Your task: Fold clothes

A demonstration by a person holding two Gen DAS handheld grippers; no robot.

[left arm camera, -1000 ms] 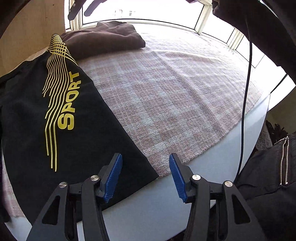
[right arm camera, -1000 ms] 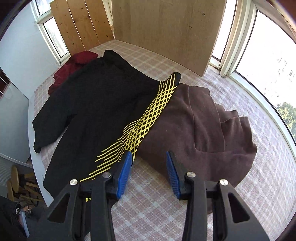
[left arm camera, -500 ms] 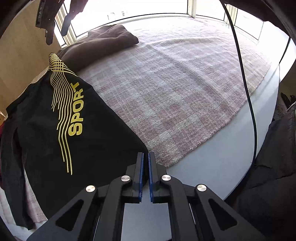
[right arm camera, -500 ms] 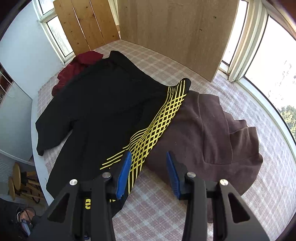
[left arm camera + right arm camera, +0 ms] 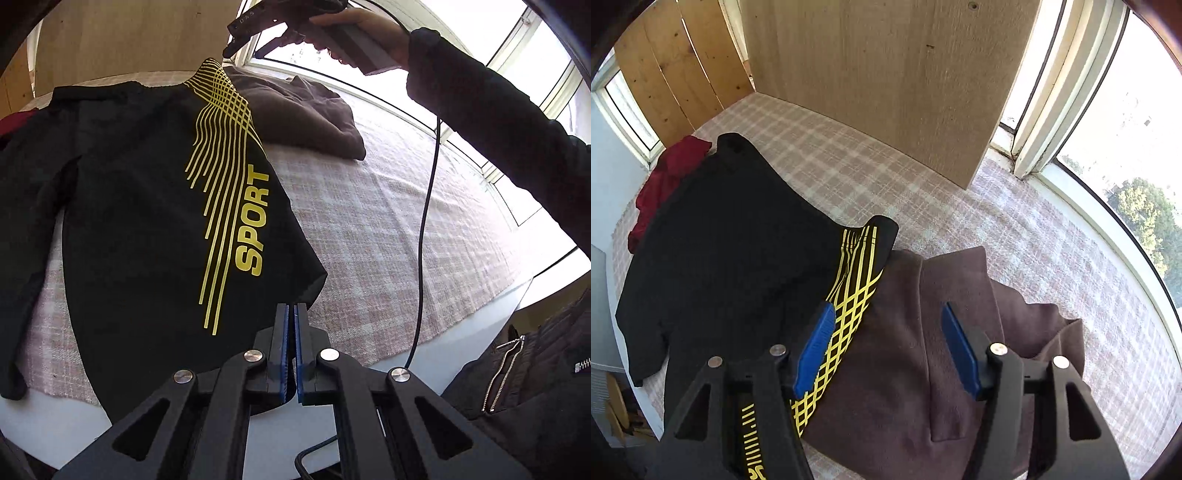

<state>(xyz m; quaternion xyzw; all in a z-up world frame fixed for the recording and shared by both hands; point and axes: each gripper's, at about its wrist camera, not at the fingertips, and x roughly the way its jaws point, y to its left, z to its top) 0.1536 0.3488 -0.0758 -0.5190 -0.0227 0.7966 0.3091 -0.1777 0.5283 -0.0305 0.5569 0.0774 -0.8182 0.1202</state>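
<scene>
A black shirt point(image 5: 140, 221) with yellow lines and the word SPORT lies spread on the checked cloth point(image 5: 388, 229). My left gripper point(image 5: 291, 314) is shut on the shirt's lower right corner, which is raised a little off the cloth. In the right wrist view the shirt's yellow-lined shoulder point(image 5: 857, 295) rests against a crumpled brown garment point(image 5: 923, 350). My right gripper point(image 5: 886, 332) hovers over that seam, its jaws opening, with nothing pressed between the pads. The right gripper point(image 5: 243, 51) also shows at the top of the left wrist view, held in a hand.
A red garment point(image 5: 665, 184) lies beyond the black shirt's far sleeve. Wooden boards point(image 5: 879, 81) stand along the back, windows point(image 5: 1108, 129) to the right. The white table edge point(image 5: 461, 332) runs close to a person's dark zipped jacket point(image 5: 535, 369). A black cable point(image 5: 428, 221) hangs across.
My left gripper shut on the shirt's lower corner and drew it up and to the left. My right gripper travelled toward the shirt's shoulder and its jaws widened.
</scene>
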